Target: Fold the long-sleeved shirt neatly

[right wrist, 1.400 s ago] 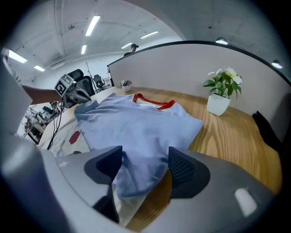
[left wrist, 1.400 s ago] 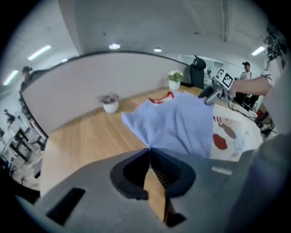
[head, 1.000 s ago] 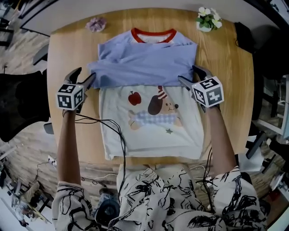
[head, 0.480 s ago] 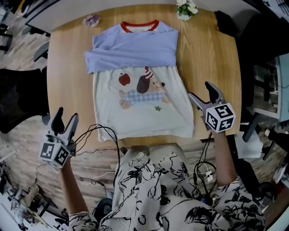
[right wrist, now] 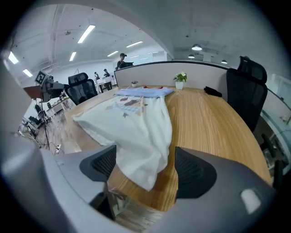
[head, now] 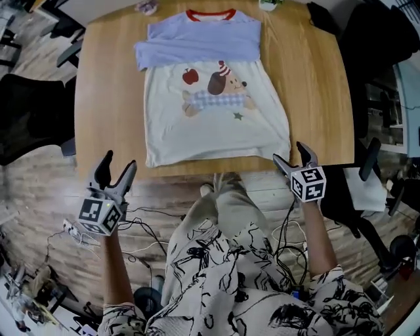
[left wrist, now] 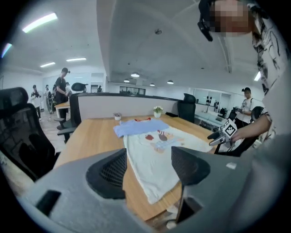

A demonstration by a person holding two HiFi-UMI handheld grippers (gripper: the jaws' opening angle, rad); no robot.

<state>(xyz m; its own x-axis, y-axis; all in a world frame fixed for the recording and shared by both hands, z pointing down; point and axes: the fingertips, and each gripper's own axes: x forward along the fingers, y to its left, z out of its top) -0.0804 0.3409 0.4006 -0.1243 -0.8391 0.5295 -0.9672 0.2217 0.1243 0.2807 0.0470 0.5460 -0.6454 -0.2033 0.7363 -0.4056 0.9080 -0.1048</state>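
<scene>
The long-sleeved shirt lies flat on the wooden table, cream body with a dog print, red collar at the far edge. Both blue sleeves are folded across the chest. My left gripper hangs open over the floor, just off the table's near left edge, with nothing between its fingers; ahead of it the left gripper view shows the shirt. My right gripper is at the near right hem corner. Its jaws have just been opening, and the hem lies ahead of its gap, not pressed by the pads.
A small flower pot and a purple ornament stand at the table's far edge. Black office chairs sit to the left and right. Cables trail on the floor by the person's legs.
Both grippers have pulled back from the folded sleeves to the near edge. The left one went off the table; the right one came to the hem corner with its jaws wider.
</scene>
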